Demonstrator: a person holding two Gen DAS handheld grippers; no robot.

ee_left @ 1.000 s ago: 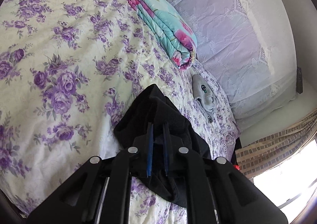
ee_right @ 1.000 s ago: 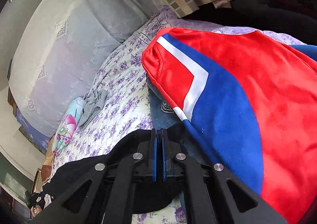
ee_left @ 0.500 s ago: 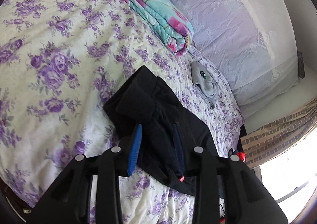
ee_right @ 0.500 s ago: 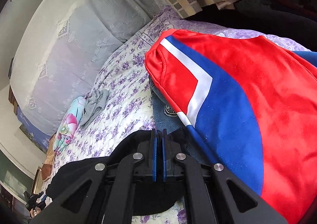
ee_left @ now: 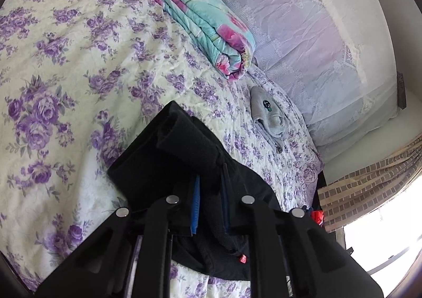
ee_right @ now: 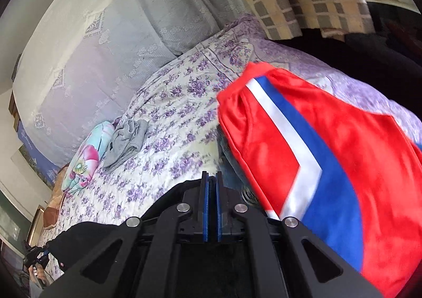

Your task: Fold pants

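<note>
- Black fleecy pants (ee_left: 168,166) lying bunched on the cream bedspread with purple flowers (ee_left: 66,66), near its front edge, one rolled end poking up toward the middle of the bed.
- Left gripper (ee_left: 209,192) just been closing, blue pads now narrowed onto a ridge of that black fabric, so pinching the pants.
- Right gripper (ee_right: 211,184) pressed together, pads nearly touching; black cloth (ee_right: 168,198) right under the tips, can't tell if any is caught.
- Shiny red, blue and white garment (ee_right: 329,166) heaped just right of that gripper.
- Folded turquoise floral quilt (ee_left: 208,26) and small grey crumpled garment (ee_left: 266,113) off by the lilac lace wall cover (ee_left: 303,21), well apart from the pants.
</note>
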